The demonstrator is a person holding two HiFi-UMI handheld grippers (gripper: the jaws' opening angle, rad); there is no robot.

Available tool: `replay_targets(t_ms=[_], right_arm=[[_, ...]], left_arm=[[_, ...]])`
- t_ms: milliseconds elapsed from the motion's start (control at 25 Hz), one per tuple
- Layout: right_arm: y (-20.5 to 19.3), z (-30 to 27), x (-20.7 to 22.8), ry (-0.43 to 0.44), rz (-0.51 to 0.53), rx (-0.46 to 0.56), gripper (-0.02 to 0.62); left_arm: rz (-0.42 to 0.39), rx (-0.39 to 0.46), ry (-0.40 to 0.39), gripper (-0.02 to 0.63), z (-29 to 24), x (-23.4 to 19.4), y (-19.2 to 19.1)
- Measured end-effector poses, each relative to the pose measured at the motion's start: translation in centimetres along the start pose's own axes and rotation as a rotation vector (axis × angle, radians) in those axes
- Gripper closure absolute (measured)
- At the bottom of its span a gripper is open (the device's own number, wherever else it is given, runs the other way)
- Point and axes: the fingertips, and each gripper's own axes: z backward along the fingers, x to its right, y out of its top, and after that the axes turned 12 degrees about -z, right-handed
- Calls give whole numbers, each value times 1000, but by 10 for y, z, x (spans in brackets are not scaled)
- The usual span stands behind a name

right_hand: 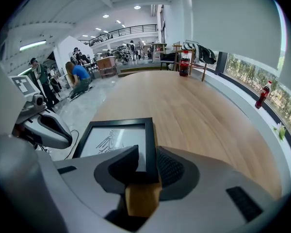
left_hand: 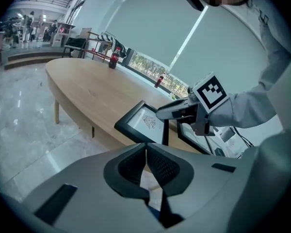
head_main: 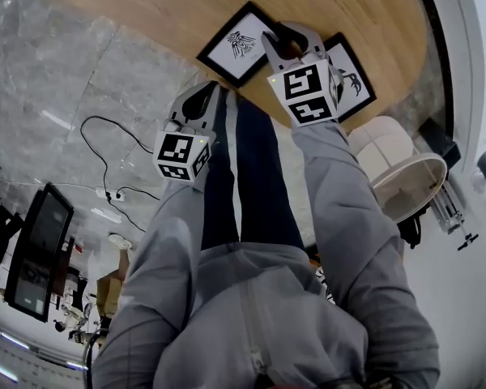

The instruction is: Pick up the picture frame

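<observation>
Two black picture frames lie flat at the near edge of the wooden table (head_main: 146, 6). The left frame (head_main: 236, 43) (right_hand: 117, 140) (left_hand: 144, 123) holds a bird drawing. My right gripper (head_main: 296, 32) (right_hand: 148, 165) hangs over its near right corner, open, with the frame's right border showing in the gap between the jaws. I cannot tell whether a pad touches it. The second frame (head_main: 352, 75) (left_hand: 199, 140) lies just right of that gripper. My left gripper (head_main: 204, 94) (left_hand: 146, 165) is shut and empty, short of the table edge, above the floor.
A red cola bottle (right_hand: 184, 64) (left_hand: 113, 59) stands at the table's far end, a second bottle (right_hand: 263, 95) on the window sill. A white round stool (head_main: 405, 177) sits right of the person's legs. A cable (head_main: 105, 152) and a dark screen (head_main: 36, 250) are on the floor at left.
</observation>
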Motion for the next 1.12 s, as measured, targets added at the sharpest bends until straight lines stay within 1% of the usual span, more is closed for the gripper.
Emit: replay_targets(t_ms=[160, 240, 320, 440, 640, 920, 1040, 1120], right_arm=[[-2, -1, -10, 12, 3, 2, 471], [-3, -1, -11, 15, 3, 4, 471], [-3, -1, -12, 18, 1, 8, 471], [-6, -1, -16, 27, 0, 7, 471], [-10, -2, -28, 53, 18, 4, 472], [-13, -3, -36, 83, 25, 2, 474], [-18, -2, -48, 113, 73, -7, 476], [-21, -1, -53, 128, 98, -11, 476]], left_arm=[[67, -4, -13, 573, 3, -2, -10], [93, -6, -20, 503, 1, -1, -12], [136, 11, -26, 468, 0, -1, -11], [224, 54, -33, 445, -1, -4, -11], [302, 63, -100, 379, -13, -2, -18], [448, 70, -142, 344, -19, -3, -28], [466, 76, -176, 344, -18, 1, -29], [471, 81, -180, 344, -20, 2, -28]])
